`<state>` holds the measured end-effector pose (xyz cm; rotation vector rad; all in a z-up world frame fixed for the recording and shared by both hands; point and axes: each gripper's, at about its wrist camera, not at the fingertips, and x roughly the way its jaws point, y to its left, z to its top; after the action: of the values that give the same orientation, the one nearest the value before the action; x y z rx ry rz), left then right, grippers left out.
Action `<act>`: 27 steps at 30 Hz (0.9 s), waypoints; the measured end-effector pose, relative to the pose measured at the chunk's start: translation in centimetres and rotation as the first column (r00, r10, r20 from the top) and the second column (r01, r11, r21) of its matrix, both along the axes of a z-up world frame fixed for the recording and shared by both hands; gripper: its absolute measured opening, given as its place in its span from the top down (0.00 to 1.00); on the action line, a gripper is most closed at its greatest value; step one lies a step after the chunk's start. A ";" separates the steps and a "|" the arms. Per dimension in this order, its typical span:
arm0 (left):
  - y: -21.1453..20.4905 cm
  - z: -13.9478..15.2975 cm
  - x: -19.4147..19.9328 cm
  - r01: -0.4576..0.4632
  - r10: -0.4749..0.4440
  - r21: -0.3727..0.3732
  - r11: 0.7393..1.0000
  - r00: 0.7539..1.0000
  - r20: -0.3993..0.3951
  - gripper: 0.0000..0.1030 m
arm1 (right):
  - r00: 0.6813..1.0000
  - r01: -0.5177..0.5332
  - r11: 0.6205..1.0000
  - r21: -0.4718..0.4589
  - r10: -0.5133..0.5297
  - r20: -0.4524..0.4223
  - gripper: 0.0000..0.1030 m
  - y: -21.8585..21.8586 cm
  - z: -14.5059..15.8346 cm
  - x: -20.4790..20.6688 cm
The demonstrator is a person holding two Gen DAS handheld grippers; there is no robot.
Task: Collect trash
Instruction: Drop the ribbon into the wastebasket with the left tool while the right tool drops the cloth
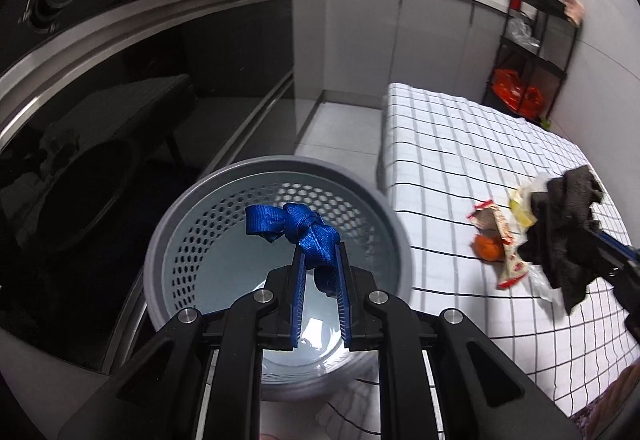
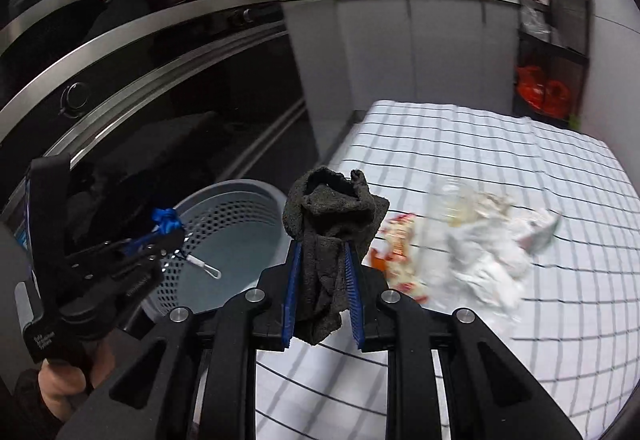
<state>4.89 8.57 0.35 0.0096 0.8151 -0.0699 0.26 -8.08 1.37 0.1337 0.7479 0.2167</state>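
Between my left gripper's blue ribbed pads sits a knotted strip of glossy blue woven strap, pinched tight, its loose tail sticking out sideways. It hangs over the mouth of the round grey plastic bin, whose wall is pierced with honeycomb holes and whose floor is smooth.

My right gripper is clamped on a dark, nubby, limp rag that droops past the pads, held above the white cloth with black grid lines. On that cloth lie a crumpled red-and-white wrapper, an orange round fruit and creased white paper, close together.
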 end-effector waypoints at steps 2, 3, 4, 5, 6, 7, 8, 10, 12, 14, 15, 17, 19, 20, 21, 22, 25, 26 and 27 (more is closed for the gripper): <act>0.7 -0.3 0.4 -0.019 0.019 -0.001 1.000 1.000 -0.008 0.86 | 0.999 -0.030 0.999 0.010 0.031 -0.013 0.80 1.5 -0.5 1.4; 1.0 -0.4 0.6 -0.028 0.028 0.001 1.000 1.000 -0.012 0.86 | 0.999 -0.043 0.999 0.017 0.044 -0.021 0.80 2.1 -0.8 2.0; 1.5 -0.7 0.9 -0.039 0.039 0.000 0.999 0.999 -0.021 0.86 | 0.998 -0.054 0.998 0.022 0.054 -0.029 0.80 2.6 -1.1 2.6; 1.8 -0.9 1.1 -0.046 0.046 -0.003 0.999 0.999 -0.029 0.86 | 0.997 -0.065 0.998 0.027 0.066 -0.039 0.80 3.1 -1.5 3.3; 2.2 -1.2 1.5 -0.056 0.056 -0.006 0.998 0.998 -0.039 0.86 | 0.996 -0.073 0.997 0.030 0.074 -0.046 0.80 3.5 -1.8 3.8; 2.4 -1.3 1.6 -0.063 0.062 -0.006 0.998 0.997 -0.044 0.86 | 0.995 -0.081 0.996 0.033 0.083 -0.056 0.80 3.9 -2.1 4.4; 2.9 -1.5 2.0 -0.077 0.076 -0.006 0.997 0.996 -0.053 0.86 | 0.994 -0.089 0.995 0.034 0.091 -0.063 0.80 4.3 -2.3 5.0; 3.6 -1.9 2.3 -0.095 0.094 -0.011 0.995 0.993 -0.066 0.86 | 0.992 -0.100 0.994 0.035 0.102 -0.073 0.80 4.8 -2.9 5.5; 3.9 -2.0 2.5 -0.107 0.106 -0.016 0.994 0.992 -0.075 0.86 | 0.990 -0.114 0.993 0.038 0.117 -0.083 0.80 5.4 -3.3 6.4; 4.2 -2.2 2.7 -0.116 0.114 -0.017 0.993 0.990 -0.082 0.86 | 0.988 -0.123 0.991 0.043 0.126 -0.092 0.80 5.6 -3.8 7.0; 4.3 -2.2 2.8 -0.120 0.118 -0.017 0.993 0.990 -0.083 0.84 | 0.987 -0.126 0.991 0.048 0.131 -0.096 0.80 5.8 -4.0 7.3; 4.6 -2.4 3.0 -0.128 0.127 -0.012 0.992 0.988 -0.083 0.84 | 0.985 -0.133 0.990 0.053 0.138 -0.102 0.80 6.1 -4.3 7.8; 4.9 -2.5 3.0 -0.135 0.133 -0.011 0.991 0.987 -0.087 0.83 | 0.984 -0.137 0.989 0.052 0.142 -0.105 0.79 6.7 -4.6 8.4; 5.0 -2.6 3.1 -0.139 0.138 -0.010 0.990 0.986 -0.089 0.81 | 0.984 -0.138 0.989 0.051 0.143 -0.106 0.79 6.8 -4.7 8.5; 5.2 -2.7 3.1 -0.145 0.144 -0.008 0.989 0.986 -0.090 0.78 | 0.984 -0.139 0.989 0.051 0.144 -0.106 0.78 7.0 -4.7 8.6; 5.4 -2.7 3.1 -0.152 0.150 -0.009 0.988 0.984 -0.092 0.72 | 0.984 -0.141 0.988 0.057 0.146 -0.104 0.77 7.1 -4.8 8.8; 5.9 -2.7 3.0 -0.167 0.165 -0.011 0.986 0.982 -0.089 0.55 | 0.984 -0.146 0.986 0.084 0.154 -0.095 0.62 7.1 -4.7 8.9; 6.0 -2.6 2.9 -0.173 0.172 -0.012 0.985 0.982 -0.085 0.51 | 0.985 -0.142 0.986 0.083 0.149 -0.087 0.59 7.1 -4.6 8.9; 6.0 -2.6 2.9 -0.176 0.175 -0.014 0.984 0.981 -0.081 0.47 | 0.986 -0.140 0.987 0.078 0.147 -0.082 0.59 7.1 -4.6 8.8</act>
<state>7.81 14.62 -2.22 -0.0851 0.8917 0.0887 9.03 -0.94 -3.19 0.1589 0.8378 0.3772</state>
